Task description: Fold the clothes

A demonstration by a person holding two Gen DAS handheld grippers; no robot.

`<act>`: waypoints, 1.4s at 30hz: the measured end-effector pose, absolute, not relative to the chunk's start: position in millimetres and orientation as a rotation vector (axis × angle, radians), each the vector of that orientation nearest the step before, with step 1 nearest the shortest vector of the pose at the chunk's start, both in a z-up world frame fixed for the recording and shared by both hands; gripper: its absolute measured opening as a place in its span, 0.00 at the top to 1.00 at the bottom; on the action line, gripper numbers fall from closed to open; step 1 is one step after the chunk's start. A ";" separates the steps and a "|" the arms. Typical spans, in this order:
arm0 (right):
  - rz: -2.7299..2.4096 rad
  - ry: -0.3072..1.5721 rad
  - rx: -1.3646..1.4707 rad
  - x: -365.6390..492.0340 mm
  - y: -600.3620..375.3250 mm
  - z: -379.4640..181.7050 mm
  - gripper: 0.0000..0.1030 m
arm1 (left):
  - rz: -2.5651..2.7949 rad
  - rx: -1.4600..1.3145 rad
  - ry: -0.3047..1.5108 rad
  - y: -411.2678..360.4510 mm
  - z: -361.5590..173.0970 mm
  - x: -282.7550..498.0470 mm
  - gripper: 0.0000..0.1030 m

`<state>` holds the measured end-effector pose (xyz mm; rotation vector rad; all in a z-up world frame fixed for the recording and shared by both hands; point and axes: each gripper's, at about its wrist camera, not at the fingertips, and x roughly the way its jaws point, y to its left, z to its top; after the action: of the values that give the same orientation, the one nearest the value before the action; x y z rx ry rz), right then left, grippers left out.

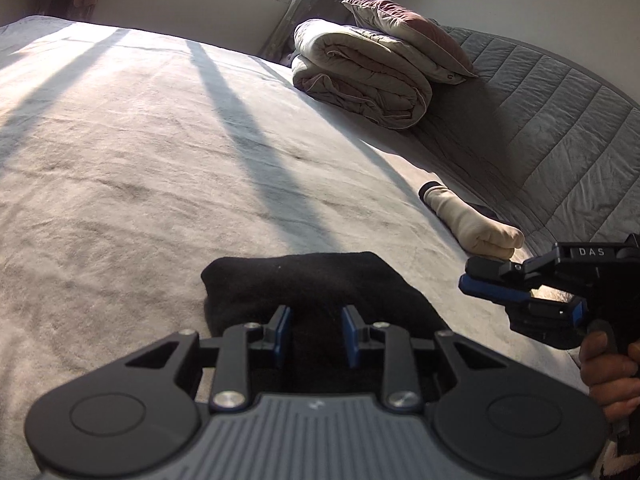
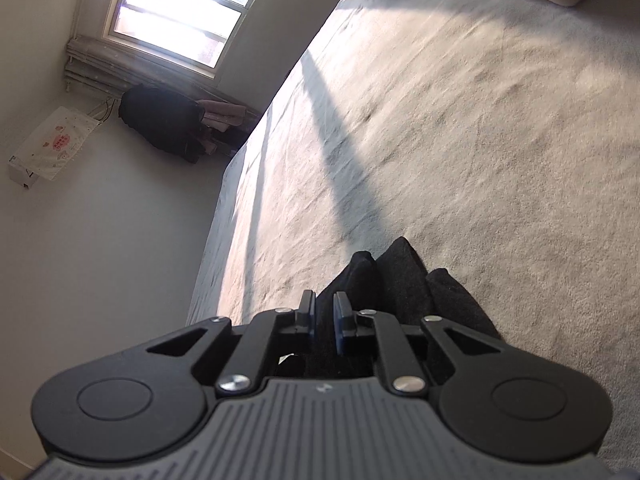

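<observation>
Closest to my left camera is my left gripper [image 1: 314,336], its blue-padded fingers [image 1: 285,330] spread apart with a clear gap between them, poised over the near part of a black folded garment [image 1: 312,284]. I cannot tell whether the pads touch the cloth. The garment lies flat on the pale bed cover [image 1: 140,160], near the bed's front edge, striped by long window shadows.

Moving right, a rolled cream sock [image 1: 472,224] with a dark cuff lies on the cover beside the grey quilted headboard [image 1: 552,128]. Behind it, a folded duvet [image 1: 360,80] carries a mauve pillow [image 1: 408,30].

At the far right of that view my right gripper [image 1: 520,292] is turned on its side above the cover, a hand [image 1: 608,372] on its grip. Its fingers are partly parted, holding nothing that I can see.

In the right camera, those fingers [image 2: 342,320] show a narrow gap, with the black garment [image 2: 404,280] just beyond their tips. A window [image 2: 180,12] glows on the left wall.
</observation>
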<state>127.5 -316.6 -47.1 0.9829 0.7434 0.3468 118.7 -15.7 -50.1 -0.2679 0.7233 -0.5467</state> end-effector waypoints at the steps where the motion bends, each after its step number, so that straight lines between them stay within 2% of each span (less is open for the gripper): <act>1: 0.342 0.744 0.984 127.7 -320.3 -48.6 0.87 | -0.549 -0.263 0.727 -17.1 -50.6 118.5 0.73; 3: 0.338 0.753 1.001 128.5 -324.3 -52.8 0.82 | -0.543 -0.262 0.730 -18.1 -50.3 118.8 0.72; 6: 0.353 0.786 1.000 130.7 -320.6 -56.8 0.80 | -0.540 -0.273 0.733 -17.5 -48.3 118.3 0.68; 7: 0.360 0.798 0.993 131.4 -318.5 -57.4 0.75 | -0.538 -0.276 0.734 -17.3 -47.6 118.1 0.67; 8: 0.366 0.804 0.983 131.1 -316.3 -56.8 0.56 | -0.537 -0.276 0.735 -17.3 -46.8 117.7 0.66; 10: 0.376 0.795 0.953 131.1 -311.0 -53.7 0.41 | -0.537 -0.273 0.737 -17.1 -45.4 117.2 0.63; 36: 0.348 0.848 0.599 154.6 -247.8 -69.8 0.41 | -0.492 -0.300 0.728 18.1 -36.2 114.3 0.62; 39: 0.344 0.847 0.585 155.5 -244.7 -72.3 0.42 | -0.492 -0.305 0.725 20.2 -35.6 114.1 0.62; 42: 0.344 0.846 0.577 156.1 -243.6 -72.8 0.49 | -0.493 -0.304 0.727 20.5 -35.7 113.9 0.62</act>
<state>156.1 -243.6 -72.8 0.5774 0.8460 0.3441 113.9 20.5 -35.8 -0.3042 0.7266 -0.4934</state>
